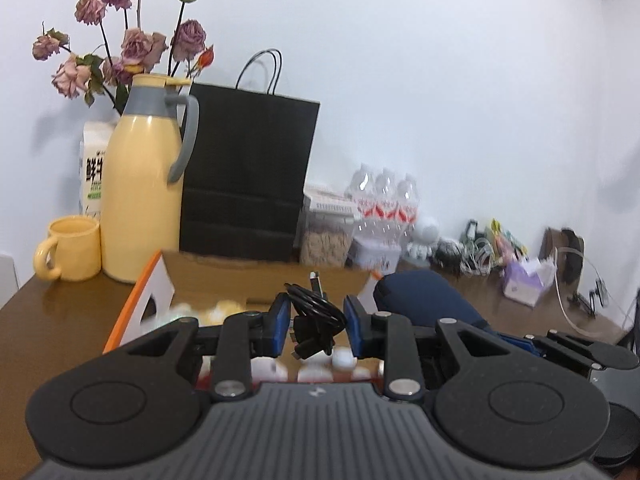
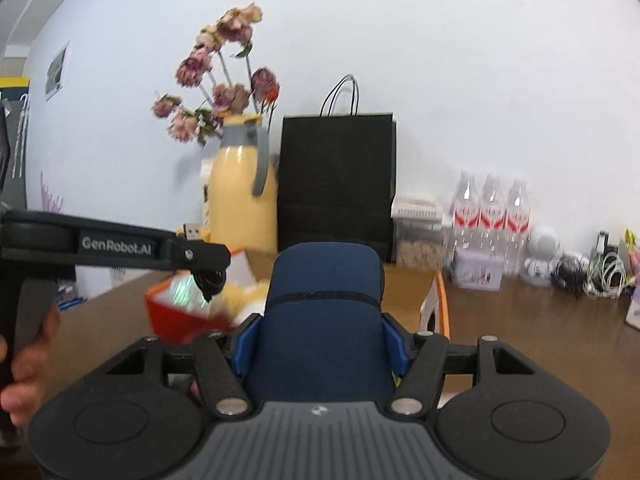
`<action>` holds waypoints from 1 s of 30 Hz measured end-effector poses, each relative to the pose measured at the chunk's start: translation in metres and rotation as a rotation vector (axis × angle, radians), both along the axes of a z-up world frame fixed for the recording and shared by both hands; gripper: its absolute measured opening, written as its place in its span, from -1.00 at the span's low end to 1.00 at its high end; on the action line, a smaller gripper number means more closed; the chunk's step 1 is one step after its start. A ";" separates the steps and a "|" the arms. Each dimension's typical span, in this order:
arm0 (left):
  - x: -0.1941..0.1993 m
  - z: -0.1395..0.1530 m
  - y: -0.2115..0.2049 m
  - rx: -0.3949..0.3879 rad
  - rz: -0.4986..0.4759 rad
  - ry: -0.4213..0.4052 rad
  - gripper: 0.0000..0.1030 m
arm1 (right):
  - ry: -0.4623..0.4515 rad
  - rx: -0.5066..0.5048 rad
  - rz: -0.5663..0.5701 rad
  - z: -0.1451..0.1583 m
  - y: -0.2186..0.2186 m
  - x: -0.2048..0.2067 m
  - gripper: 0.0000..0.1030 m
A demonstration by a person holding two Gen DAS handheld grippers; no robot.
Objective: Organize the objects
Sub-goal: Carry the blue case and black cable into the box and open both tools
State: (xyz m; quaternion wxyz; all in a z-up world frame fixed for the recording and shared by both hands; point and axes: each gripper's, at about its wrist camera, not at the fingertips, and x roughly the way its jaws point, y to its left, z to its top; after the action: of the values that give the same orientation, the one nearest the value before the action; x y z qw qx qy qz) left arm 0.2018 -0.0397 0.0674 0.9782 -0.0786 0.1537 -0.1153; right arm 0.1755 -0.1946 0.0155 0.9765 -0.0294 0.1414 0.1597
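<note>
Two hand-held grippers are loaded: left hand-held gripper [image 1: 318,322] pinches a coiled black cable [image 1: 316,312], seemingly loosely, so it could slip; right hand-held gripper [image 2: 322,340] clamps a navy pouch [image 2: 324,312].

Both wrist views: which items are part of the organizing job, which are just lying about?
In play: black cable in left gripper; navy case in right gripper; cardboard box.
Lying about: yellow jug, yellow mug, black bag, water bottles.

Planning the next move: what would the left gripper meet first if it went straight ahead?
Probably the black paper bag behind the cardboard box; depth is unclear. The left gripper holds a coiled black cable.
</note>
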 end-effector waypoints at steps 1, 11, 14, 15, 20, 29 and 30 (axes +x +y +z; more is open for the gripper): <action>0.007 0.003 -0.001 -0.008 0.006 -0.007 -0.42 | -0.004 0.002 -0.008 0.004 0.001 0.008 0.18; 0.087 -0.005 -0.007 -0.047 0.084 0.031 -0.43 | 0.044 0.035 -0.100 0.005 0.007 0.105 0.18; 0.106 -0.017 -0.008 -0.041 0.104 0.055 -0.43 | 0.066 0.040 -0.112 -0.007 0.004 0.128 0.18; 0.112 -0.021 -0.008 -0.035 0.105 0.068 -0.43 | 0.079 0.039 -0.115 -0.012 0.003 0.133 0.18; 0.122 -0.037 -0.010 0.003 0.098 0.112 -0.43 | 0.138 0.029 -0.118 -0.028 0.002 0.147 0.18; 0.112 -0.035 -0.008 0.033 0.142 0.097 0.69 | 0.136 0.013 -0.116 -0.032 0.004 0.141 0.50; 0.109 -0.034 -0.009 0.042 0.160 0.082 0.89 | 0.127 0.016 -0.119 -0.031 0.003 0.139 0.87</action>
State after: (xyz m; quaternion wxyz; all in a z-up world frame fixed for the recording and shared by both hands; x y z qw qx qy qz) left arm 0.3108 -0.0488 0.0334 0.9786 -0.0747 0.1894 -0.0300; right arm 0.3141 -0.1915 -0.0152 0.9736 -0.0031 0.2031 0.1043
